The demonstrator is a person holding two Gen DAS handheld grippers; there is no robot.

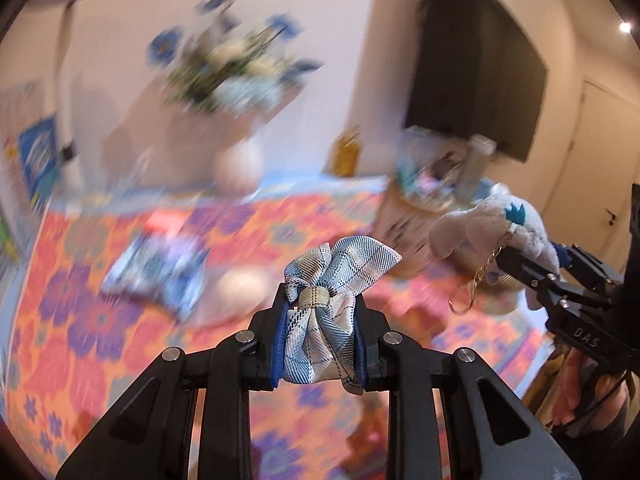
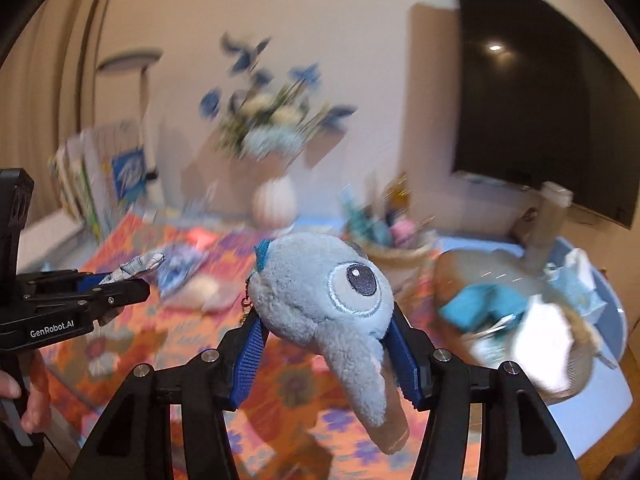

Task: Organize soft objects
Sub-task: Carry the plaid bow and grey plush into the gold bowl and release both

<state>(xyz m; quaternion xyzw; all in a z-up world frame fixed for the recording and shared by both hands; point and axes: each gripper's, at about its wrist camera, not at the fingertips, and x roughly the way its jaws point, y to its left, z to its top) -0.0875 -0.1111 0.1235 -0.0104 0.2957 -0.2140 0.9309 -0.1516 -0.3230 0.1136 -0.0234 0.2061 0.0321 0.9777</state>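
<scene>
The left gripper [image 1: 320, 334] has its fingers [image 1: 280, 344] pinched tight on a plaid scrunchie [image 1: 332, 280], and the right gripper [image 2: 326, 354] squeezes a grey plush toy [image 2: 324, 300] between its blue pads, its key chain [image 1: 476, 280] dangling – both soft things are held clear above the flowered cloth on the bench [image 2: 132, 336]. This looks like the carry step, with both picks done. Next each wants a home, likely the woven basket [image 2: 384, 250] near the vase [image 2: 274, 200] – a gentle lowering before letting go. Both grippers tilt slightly downward, side by side, with a hand [image 2: 34, 396] on the left handle
</scene>
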